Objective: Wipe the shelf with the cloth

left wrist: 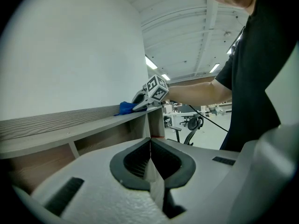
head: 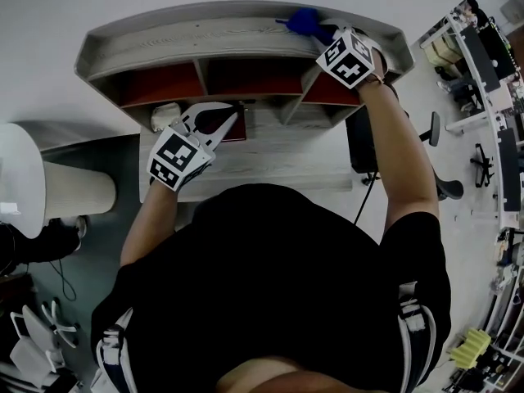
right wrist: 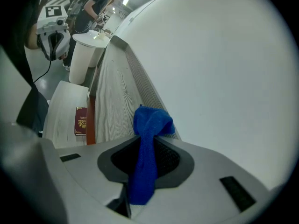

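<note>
A blue cloth (head: 304,21) rests on the grey wooden top of the shelf (head: 205,35) near its right end, close to the white wall. My right gripper (head: 321,33) is shut on it. In the right gripper view the cloth (right wrist: 148,125) hangs between the jaws and bunches on the shelf top (right wrist: 112,92). My left gripper (head: 223,121) is shut and holds nothing, low in front of the middle compartments. From the left gripper view, its closed jaws (left wrist: 150,146) face the shelf, with the cloth (left wrist: 125,108) and right gripper (left wrist: 140,99) farther along the top.
A dark red book (right wrist: 81,121) lies on the desk (head: 278,162) under the shelf. A small white object (head: 166,113) sits in the left compartment. A white round stand (head: 20,178) is at the left, an office chair (head: 442,154) at the right.
</note>
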`<action>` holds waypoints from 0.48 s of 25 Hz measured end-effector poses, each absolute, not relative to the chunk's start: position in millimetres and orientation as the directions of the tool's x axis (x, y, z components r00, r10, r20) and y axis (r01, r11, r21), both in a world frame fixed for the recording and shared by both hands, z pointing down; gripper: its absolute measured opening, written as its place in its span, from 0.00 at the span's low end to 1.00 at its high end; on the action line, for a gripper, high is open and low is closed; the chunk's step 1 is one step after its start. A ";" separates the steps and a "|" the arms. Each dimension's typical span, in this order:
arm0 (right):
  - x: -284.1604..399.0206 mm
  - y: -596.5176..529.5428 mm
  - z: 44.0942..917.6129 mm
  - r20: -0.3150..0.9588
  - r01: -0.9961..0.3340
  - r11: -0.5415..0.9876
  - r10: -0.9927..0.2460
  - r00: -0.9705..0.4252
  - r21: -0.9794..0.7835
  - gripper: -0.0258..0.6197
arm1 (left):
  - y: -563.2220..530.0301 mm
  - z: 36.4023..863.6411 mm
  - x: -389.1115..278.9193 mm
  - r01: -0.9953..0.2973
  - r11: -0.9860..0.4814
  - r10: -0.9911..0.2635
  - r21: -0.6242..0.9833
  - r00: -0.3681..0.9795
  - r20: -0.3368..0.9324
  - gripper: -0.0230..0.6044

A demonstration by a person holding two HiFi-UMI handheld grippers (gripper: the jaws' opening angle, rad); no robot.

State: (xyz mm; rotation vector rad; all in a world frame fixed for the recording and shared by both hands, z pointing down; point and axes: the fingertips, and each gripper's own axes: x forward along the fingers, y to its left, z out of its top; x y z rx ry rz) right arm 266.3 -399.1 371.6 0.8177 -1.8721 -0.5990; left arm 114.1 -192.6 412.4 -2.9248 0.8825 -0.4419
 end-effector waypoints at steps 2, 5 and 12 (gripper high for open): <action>249.6 -397.7 371.8 0.583 -0.259 0.661 -0.746 -0.321 0.704 0.17 | -190.2 412.4 105.3 -0.546 -0.828 -0.560 -0.131 0.788 0.256 0.06; 223.5 -397.2 370.5 0.584 -0.229 0.670 -0.734 -0.347 0.706 0.17 | -187.8 411.9 90.7 -0.566 -0.814 -0.579 -0.132 0.774 0.257 0.06; 156.3 -394.4 372.3 0.578 -0.164 0.681 -0.705 -0.411 0.714 0.17 | -181.9 411.0 49.7 -0.624 -0.770 -0.634 -0.131 0.729 0.258 0.06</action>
